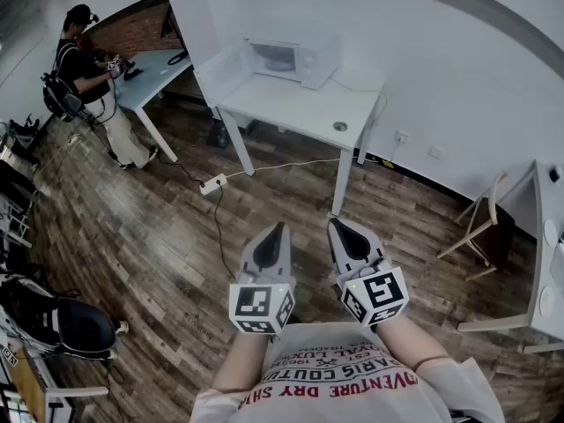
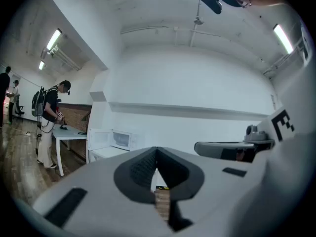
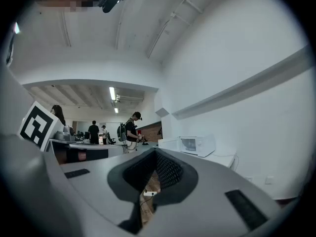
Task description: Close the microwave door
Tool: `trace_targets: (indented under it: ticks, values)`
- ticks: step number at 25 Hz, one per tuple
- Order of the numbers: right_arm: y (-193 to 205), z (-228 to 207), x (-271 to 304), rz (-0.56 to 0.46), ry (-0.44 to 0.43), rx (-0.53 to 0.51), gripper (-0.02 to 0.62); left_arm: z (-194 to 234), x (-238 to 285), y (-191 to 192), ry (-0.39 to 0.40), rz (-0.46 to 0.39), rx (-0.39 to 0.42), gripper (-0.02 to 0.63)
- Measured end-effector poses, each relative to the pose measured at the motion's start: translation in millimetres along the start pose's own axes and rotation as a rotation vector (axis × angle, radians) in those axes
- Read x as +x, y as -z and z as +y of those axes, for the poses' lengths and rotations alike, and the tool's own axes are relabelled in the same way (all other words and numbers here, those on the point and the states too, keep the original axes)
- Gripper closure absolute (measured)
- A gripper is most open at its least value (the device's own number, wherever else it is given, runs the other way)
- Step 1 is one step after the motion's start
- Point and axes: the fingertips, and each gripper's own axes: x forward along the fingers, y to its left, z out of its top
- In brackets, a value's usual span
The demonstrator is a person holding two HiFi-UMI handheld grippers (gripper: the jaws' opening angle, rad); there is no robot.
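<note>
A white microwave point(image 1: 295, 58) stands at the back of a white table point(image 1: 308, 108) across the room, its door point(image 1: 220, 73) swung open to the left. Both grippers are held close to my body, well short of the table. The left gripper point(image 1: 280, 228) and the right gripper point(image 1: 336, 226) point toward the table, each shut with nothing between its fingers. In the left gripper view the microwave point(image 2: 122, 139) and its open door point(image 2: 98, 138) show small beyond the shut tips point(image 2: 157, 150). The right gripper view has the microwave point(image 3: 197, 144) to the right of its tips point(image 3: 156, 152).
Wooden floor lies between me and the table, with a power strip point(image 1: 214, 183) and its cable on it. A person point(image 1: 88, 69) works at another table at the far left. A folding chair point(image 1: 480, 227) and a white table point(image 1: 546, 280) stand to the right. A small round object point(image 1: 340, 126) lies on the microwave's table.
</note>
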Motion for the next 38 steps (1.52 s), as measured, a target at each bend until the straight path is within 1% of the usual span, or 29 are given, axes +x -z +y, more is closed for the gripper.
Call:
trace_targets:
  ticks: [10,16,22,24,28,29,34,38]
  values:
    - [5,-11,7,0.002,0.0,0.002,0.583,2,13,4,-0.002,0.012,0.001,0.6]
    - [9,-20,17,-0.005,0.0,0.053,0.584,11,26,20,-0.013,0.042,-0.006,0.6]
    - [16,-27,33,0.019,-0.009,0.036,0.583,26,42,25,-0.023,0.056,-0.039,0.6]
    - [17,-32,41,0.026,0.001,0.016,0.583,32,48,25,-0.021,0.062,-0.049,0.6]
    - [23,-41,66,0.065,0.036,-0.011,0.583,48,60,21,0.004,0.062,-0.111,0.6]
    - [24,-44,73,0.07,0.04,-0.01,0.584,53,65,20,0.007,0.061,-0.117,0.6]
    - [24,-64,122,0.067,0.069,-0.006,0.583,85,108,24,0.024,0.079,-0.058,0.6]
    - [30,-78,182,0.088,0.128,0.012,0.583,131,152,27,0.06,0.112,-0.074,0.6]
